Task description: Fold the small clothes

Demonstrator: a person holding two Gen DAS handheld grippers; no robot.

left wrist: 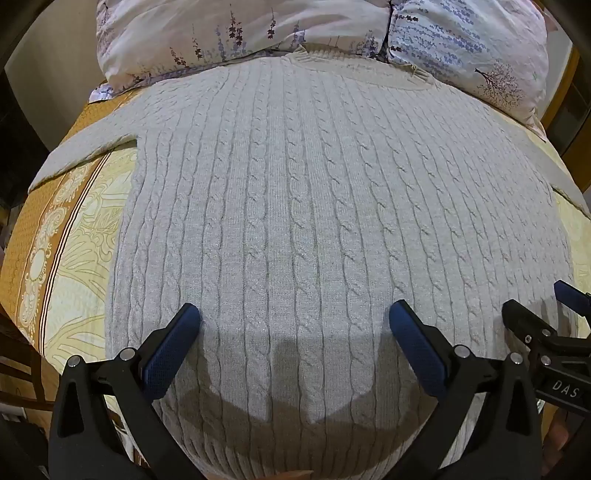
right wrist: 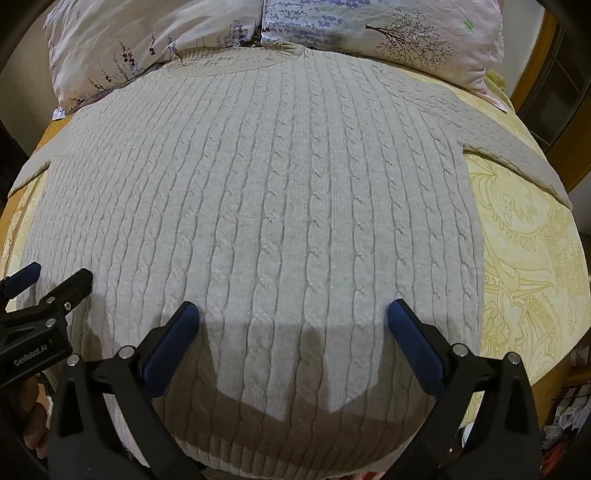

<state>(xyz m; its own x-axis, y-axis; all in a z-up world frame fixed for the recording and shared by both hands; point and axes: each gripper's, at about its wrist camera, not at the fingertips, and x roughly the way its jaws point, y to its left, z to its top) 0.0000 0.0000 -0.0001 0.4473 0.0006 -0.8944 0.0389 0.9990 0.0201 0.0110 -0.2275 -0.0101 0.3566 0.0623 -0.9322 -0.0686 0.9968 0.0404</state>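
Observation:
A pale grey cable-knit sweater (left wrist: 295,206) lies flat and spread out on a bed, neckline at the far end, sleeves out to both sides; it also fills the right wrist view (right wrist: 273,206). My left gripper (left wrist: 294,317) is open and empty, hovering above the sweater's lower part near the hem. My right gripper (right wrist: 293,317) is open and empty, also above the lower part, just right of the left one. The right gripper shows at the right edge of the left wrist view (left wrist: 546,314); the left gripper shows at the left edge of the right wrist view (right wrist: 51,280).
The bed has a yellow and orange patterned cover (left wrist: 74,236) (right wrist: 524,258). Floral pillows (left wrist: 236,33) (right wrist: 369,33) lie at the head, touching the sweater's neckline. Dark furniture stands at the far right (right wrist: 554,103).

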